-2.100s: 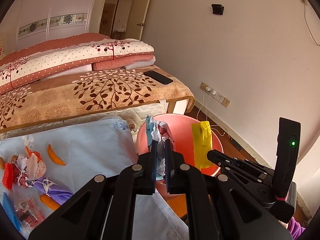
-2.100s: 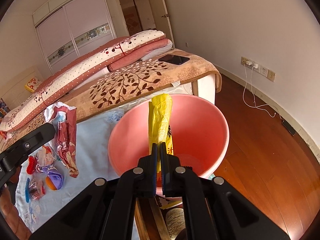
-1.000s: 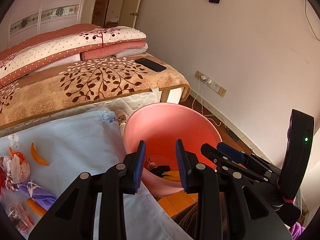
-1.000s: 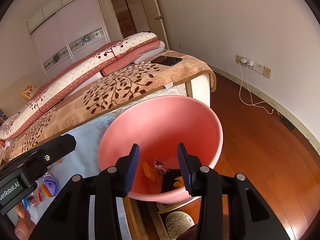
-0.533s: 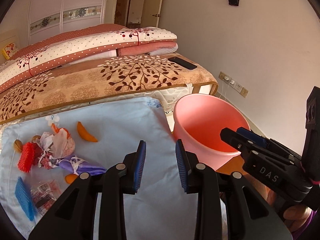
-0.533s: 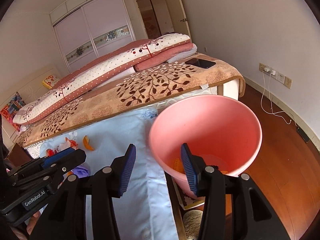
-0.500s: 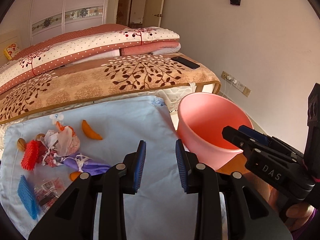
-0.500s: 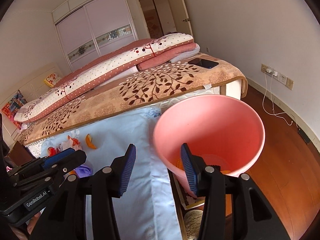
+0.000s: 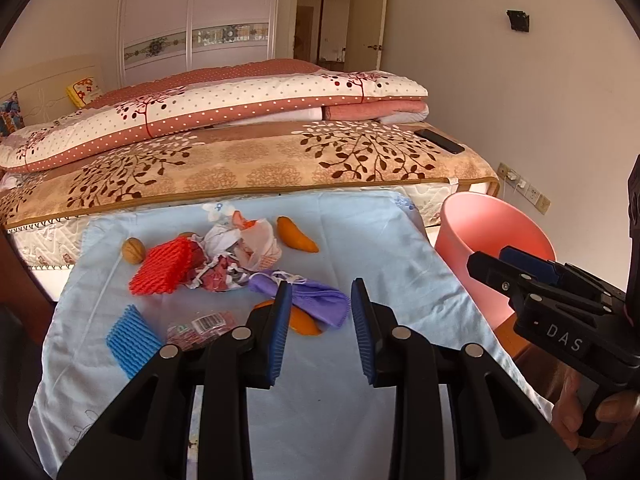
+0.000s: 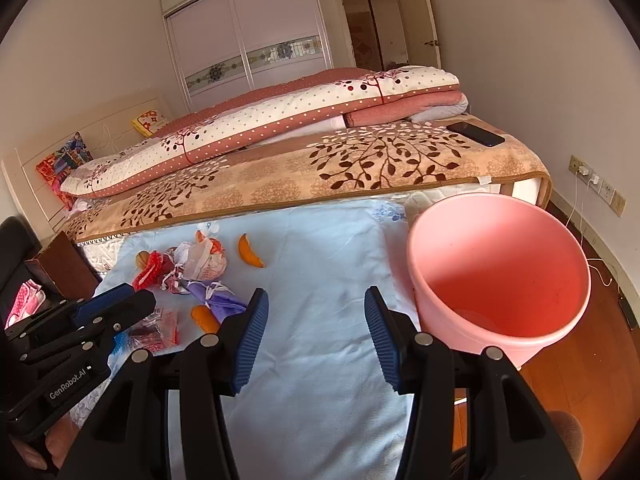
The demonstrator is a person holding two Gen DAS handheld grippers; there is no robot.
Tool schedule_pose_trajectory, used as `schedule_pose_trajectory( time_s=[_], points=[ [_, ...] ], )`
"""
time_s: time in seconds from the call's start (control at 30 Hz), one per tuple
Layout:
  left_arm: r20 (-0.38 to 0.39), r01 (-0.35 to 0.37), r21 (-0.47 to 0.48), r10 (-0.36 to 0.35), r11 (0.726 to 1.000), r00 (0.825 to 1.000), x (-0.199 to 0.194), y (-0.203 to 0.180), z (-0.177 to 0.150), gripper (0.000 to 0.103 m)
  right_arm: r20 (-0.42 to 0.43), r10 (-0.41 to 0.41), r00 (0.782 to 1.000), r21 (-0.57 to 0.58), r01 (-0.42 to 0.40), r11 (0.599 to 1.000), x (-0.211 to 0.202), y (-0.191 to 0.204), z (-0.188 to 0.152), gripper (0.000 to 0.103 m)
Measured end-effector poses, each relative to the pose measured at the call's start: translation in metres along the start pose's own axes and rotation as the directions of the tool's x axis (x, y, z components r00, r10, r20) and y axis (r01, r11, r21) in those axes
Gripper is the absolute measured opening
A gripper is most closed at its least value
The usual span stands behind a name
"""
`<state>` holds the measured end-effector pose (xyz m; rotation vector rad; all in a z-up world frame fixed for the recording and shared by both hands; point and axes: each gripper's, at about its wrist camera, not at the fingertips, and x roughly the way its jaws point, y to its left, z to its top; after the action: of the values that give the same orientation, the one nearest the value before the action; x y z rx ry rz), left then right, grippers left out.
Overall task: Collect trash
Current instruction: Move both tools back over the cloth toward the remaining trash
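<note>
**Both claws spread and empty above the blue cloth**

I see 1 bed (image 9: 256,168) across the room, carrying 1 leaf-patterned blanket (image 10: 360,164), 1 folded dotted quilt (image 9: 224,108) and 1 black phone (image 9: 440,141) near its corner. Behind it stand 1 sliding-door wardrobe (image 10: 248,40) and 1 open doorway. In front of the bed lies 1 pale blue cloth (image 9: 360,248), my working surface, and just beside its right edge stands 1 pink bucket (image 10: 500,276) on a wooden floor (image 10: 580,364).

The trash sits on the cloth's left half, well apart from the bucket. I count 1 crumpled paper wad (image 9: 240,248), 1 purple rag (image 9: 316,300), 1 red foam net (image 9: 164,266), 1 blue foam net (image 9: 130,340), 1 clear wrapper (image 9: 200,326), 3 orange peels (image 9: 296,236) and 1 walnut (image 9: 133,251).

My left gripper (image 9: 318,332) hovers over the rag with its jaws apart, nothing between them. My right gripper (image 10: 316,338) is spread too, its jaws having just been opening, with only bare cloth in the gap.

1 peel is half hidden under the rag and my left finger. The bucket's bottom is mostly out of sight from here. My hands show only at the frame edges, gripping the handles. What is mixed into the paper wad I cannot make out.
</note>
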<state>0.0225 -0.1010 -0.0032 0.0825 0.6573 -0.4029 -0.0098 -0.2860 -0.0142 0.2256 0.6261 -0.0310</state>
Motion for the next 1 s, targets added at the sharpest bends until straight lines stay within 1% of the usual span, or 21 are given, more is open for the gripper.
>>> schedule_pose_trajectory(
  time_s=[0.1, 0.23, 0.33, 0.47, 0.6, 0.73, 0.87, 1.0],
  points=[
    [-0.002, -0.022, -0.034, 0.022, 0.999, 1.0, -0.004, 0.012, -0.003, 0.031, -0.011, 0.04, 0.999, -0.013, -0.04, 0.999, 0.003, 0.013, -0.003, 0.05],
    [-0.013, -0.021, -0.071, 0.02, 0.997, 1.0, -0.009, 0.026, -0.01, 0.031, -0.026, 0.091, 0.996, -0.05, -0.092, 0.994, 0.005, 0.03, -0.008, 0.05],
    [-0.03, -0.025, -0.085, 0.023, 0.996, 0.999, -0.01, 0.032, -0.014, 0.031, -0.035, 0.127, 0.991, -0.077, -0.129, 0.989, 0.004, 0.042, -0.013, 0.055],
    [-0.015, -0.042, -0.129, 0.04, 0.991, 0.999, -0.018, 0.042, -0.02, 0.031, -0.042, 0.141, 0.989, -0.105, -0.145, 0.984, 0.003, 0.054, -0.017, 0.058],
    [0.002, -0.053, -0.175, 0.055, 0.983, 0.999, -0.024, 0.054, -0.023, 0.031, -0.054, 0.148, 0.987, -0.107, -0.153, 0.982, 0.004, 0.057, -0.018, 0.06],
    [-0.009, -0.038, -0.218, 0.037, 0.975, 0.999, -0.023, 0.064, -0.027, 0.031, -0.064, 0.155, 0.986, -0.09, -0.16, 0.983, 0.006, 0.056, -0.02, 0.068],
    [-0.017, -0.079, -0.263, 0.077, 0.962, 0.997, -0.024, 0.075, -0.029, 0.031, -0.068, 0.168, 0.983, -0.098, -0.174, 0.98, 0.008, 0.06, -0.021, 0.077],
    [-0.035, -0.123, -0.32, 0.118, 0.939, 0.992, -0.023, 0.091, -0.032, 0.031, -0.071, 0.176, 0.982, -0.124, -0.184, 0.975, 0.01, 0.067, -0.022, 0.083]
  ],
)
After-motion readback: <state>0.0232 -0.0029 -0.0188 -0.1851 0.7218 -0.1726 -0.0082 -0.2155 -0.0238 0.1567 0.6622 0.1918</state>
